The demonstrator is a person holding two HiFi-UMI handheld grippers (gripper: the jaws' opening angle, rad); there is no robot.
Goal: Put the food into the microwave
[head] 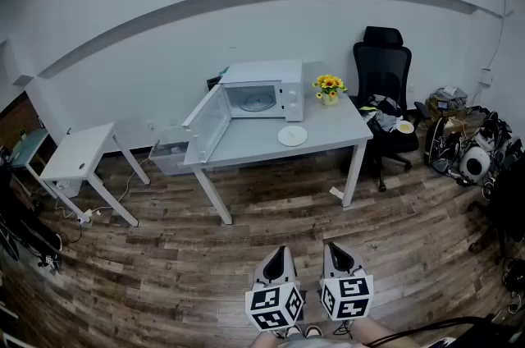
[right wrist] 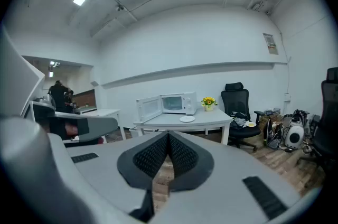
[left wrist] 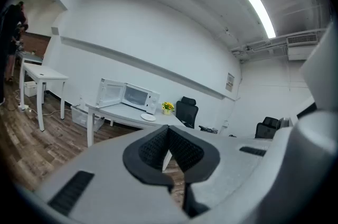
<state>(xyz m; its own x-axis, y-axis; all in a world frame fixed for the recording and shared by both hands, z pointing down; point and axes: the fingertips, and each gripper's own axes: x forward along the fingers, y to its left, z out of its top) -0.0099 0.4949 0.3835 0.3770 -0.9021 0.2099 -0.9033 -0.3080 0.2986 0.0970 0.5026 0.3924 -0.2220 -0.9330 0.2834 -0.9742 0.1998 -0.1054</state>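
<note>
Microwave (head: 262, 92) on table (head: 328, 135), plate (head: 292, 135) before it, flowers (head: 329, 86) right of it, chair (head: 382, 63) right of table.

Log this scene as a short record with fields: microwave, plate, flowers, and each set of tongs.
microwave: on the white table, door swung open to the left
plate: white, on the table in front of the microwave
flowers: yellow, in a small pot to the right of the microwave
left tongs: shut, holding nothing, over the floor short of the table
right tongs: shut, holding nothing, beside the left tongs
</note>
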